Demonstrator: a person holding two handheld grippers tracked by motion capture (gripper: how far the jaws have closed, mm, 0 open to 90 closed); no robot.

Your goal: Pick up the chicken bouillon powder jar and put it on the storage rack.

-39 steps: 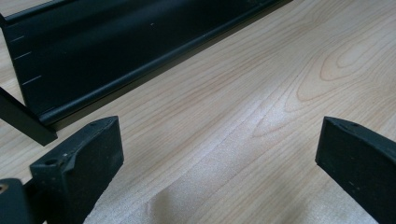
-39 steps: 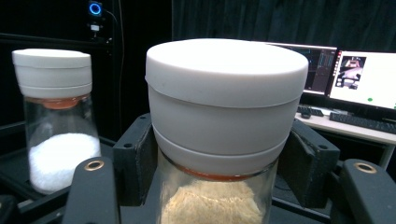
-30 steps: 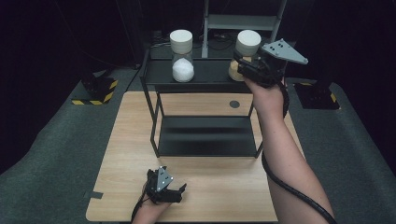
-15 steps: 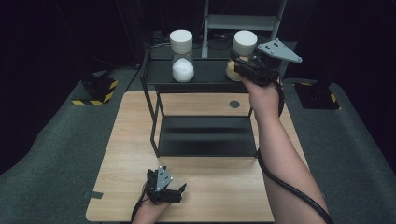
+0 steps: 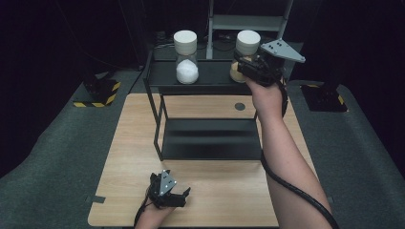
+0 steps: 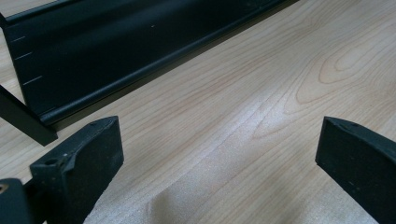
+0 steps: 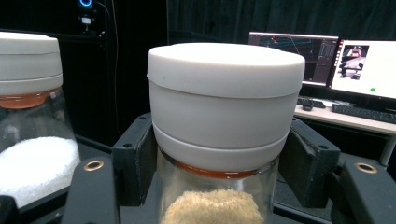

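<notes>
Right gripper view shows your right gripper point(image 7: 219, 172) closed around the brown-filled jar point(image 7: 224, 135) on the rack's top shelf point(image 5: 210, 78); glass is slick, so a sideways pull could tip it onto the neighbouring jar point(image 7: 28, 121).

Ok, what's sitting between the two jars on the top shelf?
Nothing. In the high view, the top shelf is bare between the jar of white grains and the jar of tan grains, which sits between the right hand-held gripper's jaws.

white-lidded glass jar point(image 7: 224, 140), tan grains, upright on shelf point(image 5: 210, 82)
</notes>
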